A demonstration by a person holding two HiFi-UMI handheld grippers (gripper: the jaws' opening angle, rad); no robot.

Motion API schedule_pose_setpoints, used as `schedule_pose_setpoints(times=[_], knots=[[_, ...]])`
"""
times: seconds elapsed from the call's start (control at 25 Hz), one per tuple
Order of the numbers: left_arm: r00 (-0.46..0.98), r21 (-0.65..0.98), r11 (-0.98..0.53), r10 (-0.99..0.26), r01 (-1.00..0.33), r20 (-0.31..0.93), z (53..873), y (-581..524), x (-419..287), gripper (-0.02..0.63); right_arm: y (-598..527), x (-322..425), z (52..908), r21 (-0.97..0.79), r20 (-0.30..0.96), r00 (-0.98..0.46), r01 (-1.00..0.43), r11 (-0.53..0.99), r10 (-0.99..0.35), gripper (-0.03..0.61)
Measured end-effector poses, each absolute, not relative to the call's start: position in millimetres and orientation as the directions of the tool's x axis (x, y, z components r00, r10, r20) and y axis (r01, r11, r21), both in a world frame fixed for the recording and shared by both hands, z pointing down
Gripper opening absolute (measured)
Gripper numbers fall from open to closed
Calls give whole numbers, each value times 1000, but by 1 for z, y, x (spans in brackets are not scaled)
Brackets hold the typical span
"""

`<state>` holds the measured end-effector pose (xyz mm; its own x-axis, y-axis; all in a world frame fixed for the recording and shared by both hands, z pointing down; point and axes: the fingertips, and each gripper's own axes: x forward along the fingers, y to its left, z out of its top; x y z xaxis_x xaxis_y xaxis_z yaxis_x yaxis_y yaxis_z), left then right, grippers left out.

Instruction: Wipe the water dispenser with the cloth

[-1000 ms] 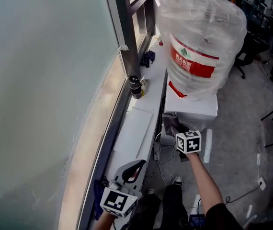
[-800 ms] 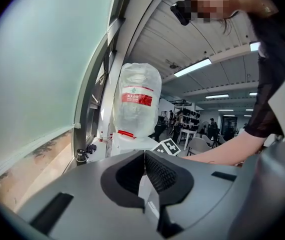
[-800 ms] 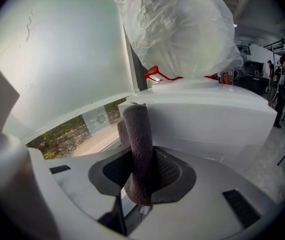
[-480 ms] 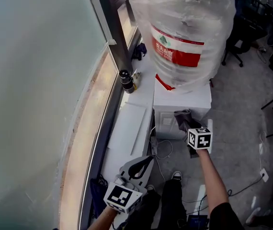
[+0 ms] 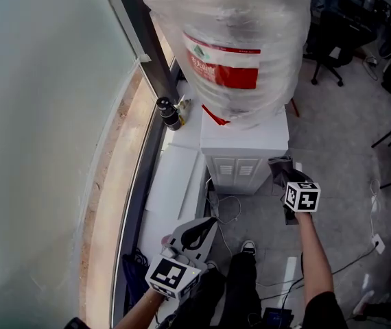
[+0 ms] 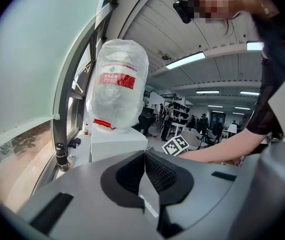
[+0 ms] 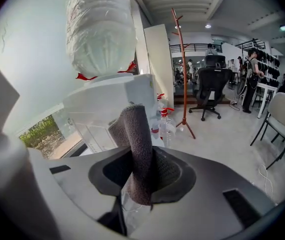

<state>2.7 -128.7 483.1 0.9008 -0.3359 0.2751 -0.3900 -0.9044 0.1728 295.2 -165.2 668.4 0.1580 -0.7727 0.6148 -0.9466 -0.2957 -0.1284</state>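
The white water dispenser [image 5: 244, 149] stands by the window with a large plastic-wrapped bottle [image 5: 228, 46] with a red label on top. My right gripper [image 5: 282, 177] is shut on a grey cloth [image 5: 280, 168], held just off the dispenser's front right corner. In the right gripper view the cloth [image 7: 137, 144] sticks up between the jaws, with the dispenser [image 7: 110, 109] close behind it. My left gripper [image 5: 206, 226] hangs low near the floor, shut and holding nothing; its view shows the dispenser [image 6: 116, 141] farther off.
A white ledge [image 5: 171, 184] runs along the window, with a small dark bottle [image 5: 169, 113] on it. Cables [image 5: 226, 208] lie on the floor before the dispenser. An office chair [image 7: 211, 86] and a coat stand [image 7: 181, 69] are in the room beyond.
The right gripper with the cloth has moved right, from the dispenser's front face to beside its right corner. The head view has shifted, so the dispenser sits more central.
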Motion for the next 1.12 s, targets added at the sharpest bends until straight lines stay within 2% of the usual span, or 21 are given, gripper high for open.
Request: schedule_pose_setpoints(times=[0.28, 0.48, 0.76, 1.12], knots=[[890, 160, -898, -356, -410, 283, 489, -136, 6, 18, -165, 275, 682, -135, 613, 100, -964, -229, -784, 114], [874, 141, -886, -389, -441, 290, 492, -145, -8, 18, -185, 212, 702, -181, 619, -21, -977, -116, -785, 114], [844, 197, -837, -445, -511, 299, 505, -157, -34, 18, -230, 121, 733, -218, 627, -149, -976, 12, -764, 114], [826, 182, -824, -468, -536, 312, 518, -164, -61, 18, -273, 78, 767, -196, 656, -171, -979, 52, -735, 114]])
